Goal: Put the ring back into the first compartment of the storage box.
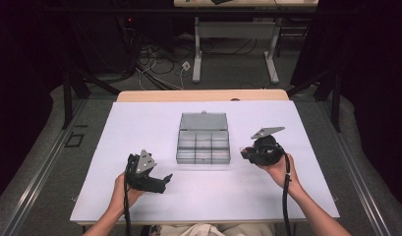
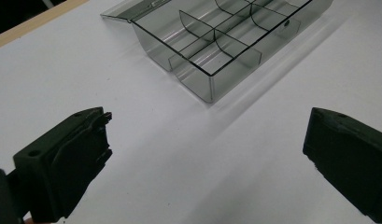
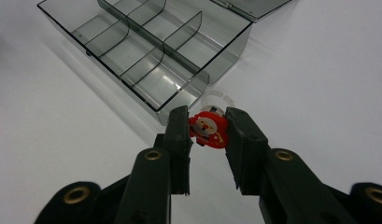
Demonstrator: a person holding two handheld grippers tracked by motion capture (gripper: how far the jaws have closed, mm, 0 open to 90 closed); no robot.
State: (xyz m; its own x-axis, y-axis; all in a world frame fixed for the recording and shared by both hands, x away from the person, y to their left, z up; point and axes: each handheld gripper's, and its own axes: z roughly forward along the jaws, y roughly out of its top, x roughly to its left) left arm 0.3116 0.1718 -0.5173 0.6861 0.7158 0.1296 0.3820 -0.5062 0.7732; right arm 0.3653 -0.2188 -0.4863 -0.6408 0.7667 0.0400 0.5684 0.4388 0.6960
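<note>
A clear grey compartment box (image 1: 203, 146) lies open at the middle of the white table (image 1: 139, 123), its lid folded back on the far side. My right gripper (image 1: 244, 152) hovers just right of the box, shut on a small red Santa figure (image 3: 208, 129) pinched between its pads; a clear loop shows behind the figure. In the right gripper view the box (image 3: 146, 51) lies just beyond my right gripper (image 3: 207, 127). My left gripper (image 1: 165, 180) rests low, left of the box's front, jaws wide apart and empty. In the left gripper view the box (image 2: 216, 46) sits ahead of my left gripper (image 2: 209, 121).
The box compartments that show hold nothing. Bare white table surface stretches on both sides of the box. A wooden strip (image 1: 198, 95) edges the table's far side, with another table's legs (image 1: 197, 54) and cables on the floor beyond.
</note>
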